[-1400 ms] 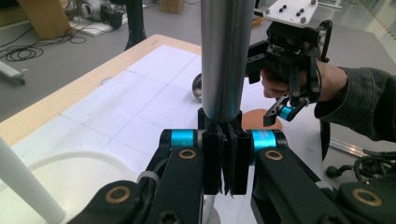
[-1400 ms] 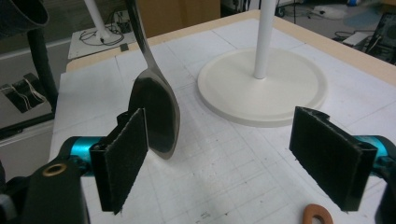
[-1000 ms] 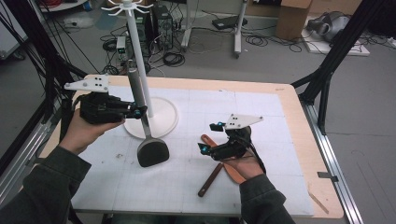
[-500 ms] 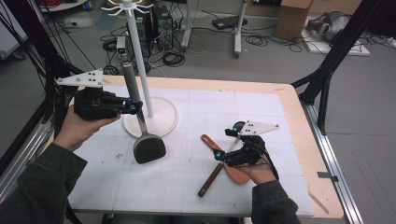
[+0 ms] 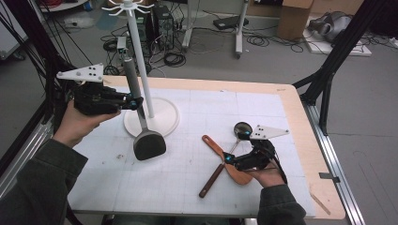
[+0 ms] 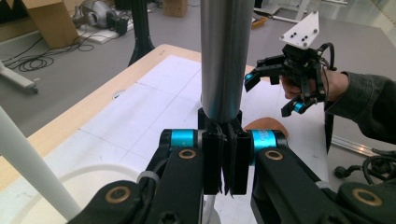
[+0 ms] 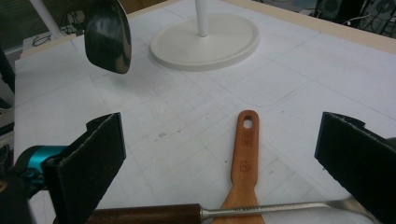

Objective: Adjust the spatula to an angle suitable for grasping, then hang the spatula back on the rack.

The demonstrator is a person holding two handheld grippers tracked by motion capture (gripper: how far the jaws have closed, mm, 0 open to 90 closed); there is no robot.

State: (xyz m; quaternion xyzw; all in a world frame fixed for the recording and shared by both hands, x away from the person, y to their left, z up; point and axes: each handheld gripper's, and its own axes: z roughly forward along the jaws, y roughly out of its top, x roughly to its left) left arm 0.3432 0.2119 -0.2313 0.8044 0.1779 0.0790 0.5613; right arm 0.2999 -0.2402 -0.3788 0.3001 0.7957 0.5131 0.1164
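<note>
Since the earlier frames, the left gripper (image 5: 136,103) has lifted the black spatula (image 5: 149,144) higher beside the stand, and the right gripper (image 5: 227,160) has slid down toward the near edge of the table (image 5: 291,93), its jaws just now opening with nothing pressed between them.

At left, the left gripper is clamped tight on the spatula's neck just below its steel handle (image 6: 223,56), so the tool hangs blade-down, clear of the mat; holding it upright beside the white pole (image 5: 140,61) suits, I judge, hanging it on the hooks (image 5: 123,6) at the top. The round base (image 5: 164,123) stands just behind the blade.

Further right, 2 tools lie crossed on the mat: a wooden spatula (image 7: 244,154) and a ladle (image 7: 275,212) with a dark wooden grip, its bowl (image 5: 242,128) toward the far side. The right gripper's wide jaws flank that crossing, hovering low over it, likely lined up to pick 1 of them next.
</note>
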